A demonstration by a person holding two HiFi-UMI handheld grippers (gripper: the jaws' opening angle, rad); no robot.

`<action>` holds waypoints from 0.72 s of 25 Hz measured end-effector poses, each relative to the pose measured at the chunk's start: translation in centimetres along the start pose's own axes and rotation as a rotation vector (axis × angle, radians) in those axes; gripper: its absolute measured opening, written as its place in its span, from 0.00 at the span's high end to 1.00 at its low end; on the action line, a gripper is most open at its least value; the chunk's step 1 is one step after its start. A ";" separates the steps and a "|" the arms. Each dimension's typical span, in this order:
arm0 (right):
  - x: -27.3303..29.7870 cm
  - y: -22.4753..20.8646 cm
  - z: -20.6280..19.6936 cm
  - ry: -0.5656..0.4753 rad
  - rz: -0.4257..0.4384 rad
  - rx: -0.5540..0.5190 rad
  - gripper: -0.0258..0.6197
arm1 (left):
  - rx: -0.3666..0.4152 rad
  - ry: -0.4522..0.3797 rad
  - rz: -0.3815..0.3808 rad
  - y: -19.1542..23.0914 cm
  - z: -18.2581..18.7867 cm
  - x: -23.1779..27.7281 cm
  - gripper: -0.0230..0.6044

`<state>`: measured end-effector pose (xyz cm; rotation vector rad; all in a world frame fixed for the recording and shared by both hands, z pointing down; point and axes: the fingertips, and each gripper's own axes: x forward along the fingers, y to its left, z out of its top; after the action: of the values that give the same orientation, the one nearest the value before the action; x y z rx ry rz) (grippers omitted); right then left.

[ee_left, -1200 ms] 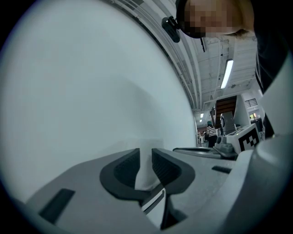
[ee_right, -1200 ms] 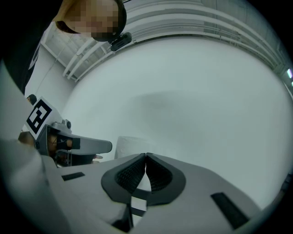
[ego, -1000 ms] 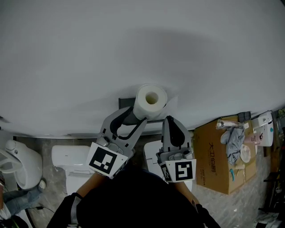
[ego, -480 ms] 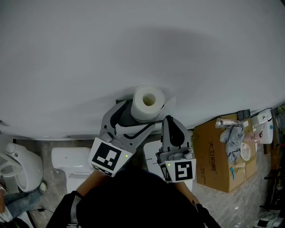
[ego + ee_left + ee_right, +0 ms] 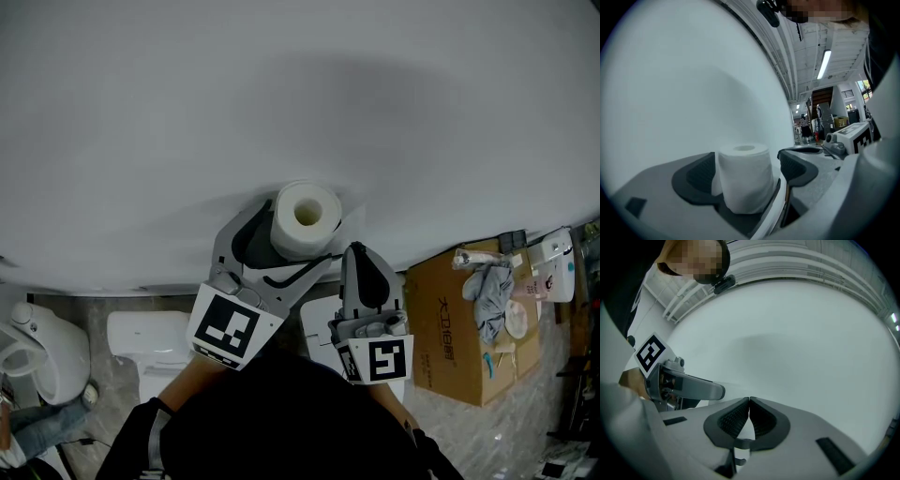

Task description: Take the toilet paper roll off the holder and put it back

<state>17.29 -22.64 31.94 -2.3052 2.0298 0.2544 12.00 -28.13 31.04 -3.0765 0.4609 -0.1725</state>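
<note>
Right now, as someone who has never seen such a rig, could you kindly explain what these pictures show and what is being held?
There is no robot here: a person holds a two-jaw gripper in each hand. One picture comes from a camera on the person's head, looking steeply down a pale wall. The other two come from cameras riding on the grippers, each looking along its own jaws. The left gripper has the toilet paper roll upright between its jaws, apparently gripped, close to the wall. The right gripper is closed on nothing. Far below, on the floor, stand a white toilet and a cardboard box.
</note>
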 end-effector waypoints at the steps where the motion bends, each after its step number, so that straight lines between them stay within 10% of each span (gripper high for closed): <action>1: 0.0 -0.1 0.1 -0.007 -0.003 0.003 0.92 | 0.003 0.002 0.000 0.0 0.0 0.2 0.28; 18: 0.7 -1.2 -0.3 -0.015 0.021 0.026 0.92 | 0.087 0.049 0.022 0.6 0.1 2.5 0.28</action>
<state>18.58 -23.17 32.03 -2.2610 2.0392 0.2445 14.19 -29.46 31.17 -2.9866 0.4755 -0.2606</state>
